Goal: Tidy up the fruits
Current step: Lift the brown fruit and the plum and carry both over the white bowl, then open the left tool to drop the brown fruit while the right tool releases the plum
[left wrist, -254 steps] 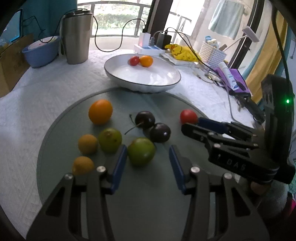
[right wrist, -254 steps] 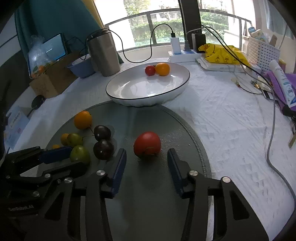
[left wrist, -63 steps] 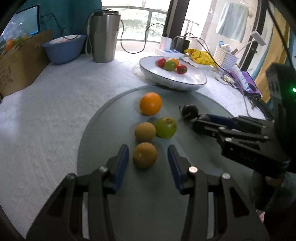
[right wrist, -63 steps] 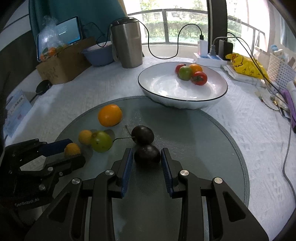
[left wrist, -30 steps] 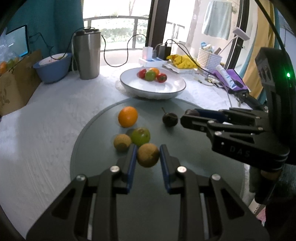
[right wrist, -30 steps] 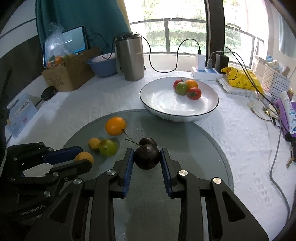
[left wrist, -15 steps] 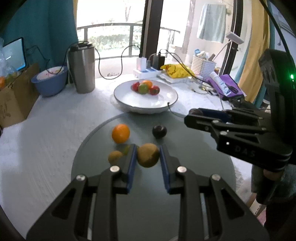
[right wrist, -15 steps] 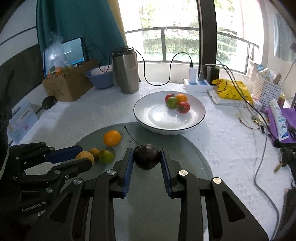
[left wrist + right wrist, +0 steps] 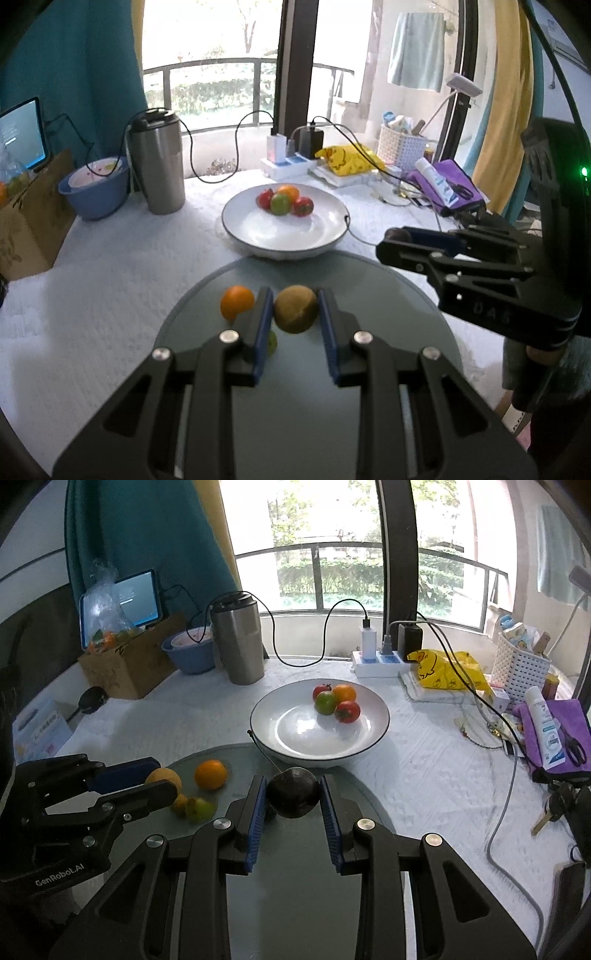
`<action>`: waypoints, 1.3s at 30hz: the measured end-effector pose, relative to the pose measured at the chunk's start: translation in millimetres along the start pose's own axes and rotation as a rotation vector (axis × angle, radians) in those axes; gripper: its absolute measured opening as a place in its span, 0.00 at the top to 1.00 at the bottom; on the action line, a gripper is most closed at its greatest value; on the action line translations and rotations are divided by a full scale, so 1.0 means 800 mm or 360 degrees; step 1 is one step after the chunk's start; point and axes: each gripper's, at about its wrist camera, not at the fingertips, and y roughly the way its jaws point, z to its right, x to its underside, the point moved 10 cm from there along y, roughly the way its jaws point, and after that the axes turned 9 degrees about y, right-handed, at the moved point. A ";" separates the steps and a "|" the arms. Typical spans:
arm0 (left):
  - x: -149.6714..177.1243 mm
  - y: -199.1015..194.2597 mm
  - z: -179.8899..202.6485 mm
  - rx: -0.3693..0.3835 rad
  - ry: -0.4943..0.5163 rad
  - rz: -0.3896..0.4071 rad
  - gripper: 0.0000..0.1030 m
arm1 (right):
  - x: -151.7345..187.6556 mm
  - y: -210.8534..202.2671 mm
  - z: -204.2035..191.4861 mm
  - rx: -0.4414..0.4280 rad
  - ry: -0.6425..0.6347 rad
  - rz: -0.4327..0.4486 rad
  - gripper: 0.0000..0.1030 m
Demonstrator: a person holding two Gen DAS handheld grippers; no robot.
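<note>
Fruit sits pinched in both tools above the round glass mat (image 9: 373,812). The left gripper (image 9: 295,314) clamps a brownish-yellow fruit (image 9: 295,309); the right gripper (image 9: 293,801) clamps a dark plum (image 9: 293,792). Beyond, the white bowl (image 9: 369,746) holds four fruits; an orange (image 9: 210,774) lies on the mat.

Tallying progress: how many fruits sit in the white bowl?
4, clustered at the white bowl's far side: red fruit, orange, green fruit, red tomato. None appear hidden.
</note>
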 end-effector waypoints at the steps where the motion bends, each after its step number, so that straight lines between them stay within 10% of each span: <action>1: -0.002 0.001 -0.001 -0.0001 -0.0001 0.0000 0.74 | -0.002 0.001 0.001 -0.0001 0.0001 0.0002 0.70; 39: -0.058 0.141 -0.072 0.0036 -0.0134 -0.0104 0.74 | -0.053 0.122 0.038 -0.0052 0.0020 -0.0118 0.70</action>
